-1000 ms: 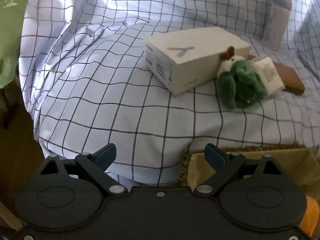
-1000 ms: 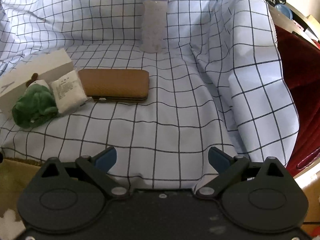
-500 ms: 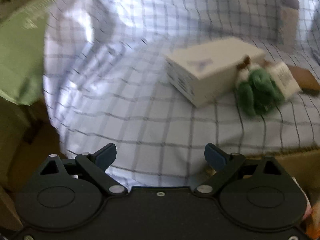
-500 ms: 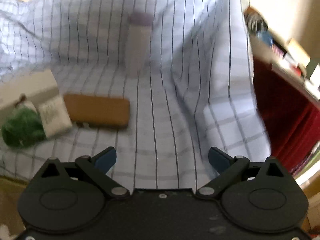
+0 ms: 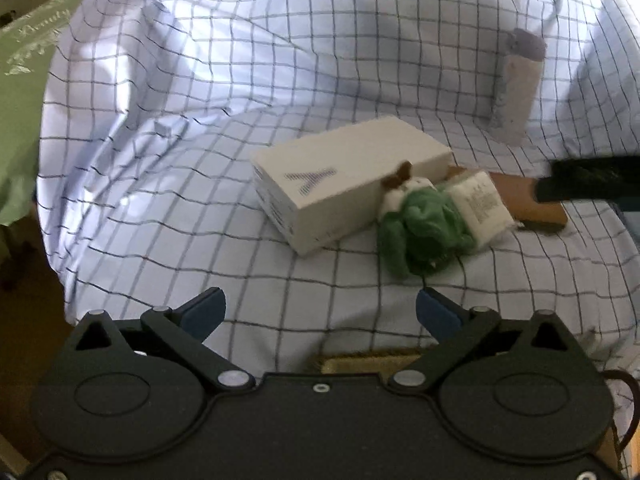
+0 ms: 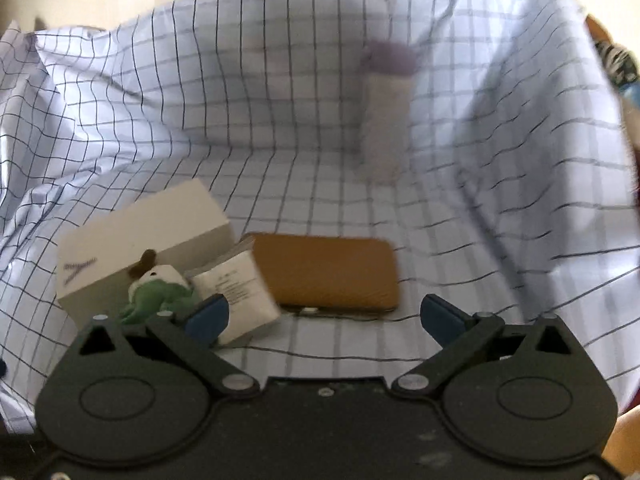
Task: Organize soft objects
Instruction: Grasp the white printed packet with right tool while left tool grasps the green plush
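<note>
A green plush toy [image 5: 420, 228] with a white head lies on the checked sheet [image 5: 200, 184], against a white box [image 5: 344, 188]. A small white soft packet [image 5: 480, 208] leans on its right side. The plush [image 6: 160, 296] and the packet [image 6: 236, 288] also show in the right wrist view, just beyond the left fingertip. My left gripper [image 5: 320, 312] is open and empty, short of the plush. My right gripper [image 6: 324, 316] is open and empty, close in front of the brown case [image 6: 328, 272].
A brown flat case [image 5: 536, 204] lies right of the packet. A tall bottle with a purple cap [image 5: 516, 88] stands at the back. A dark part of the other gripper [image 5: 592, 180] reaches in from the right. A straw-coloured edge [image 5: 368, 362] lies below the sheet.
Both grippers have moved forward and closer to the objects. The right gripper has dropped lower toward the brown case and packet. Jaws stay open.
</note>
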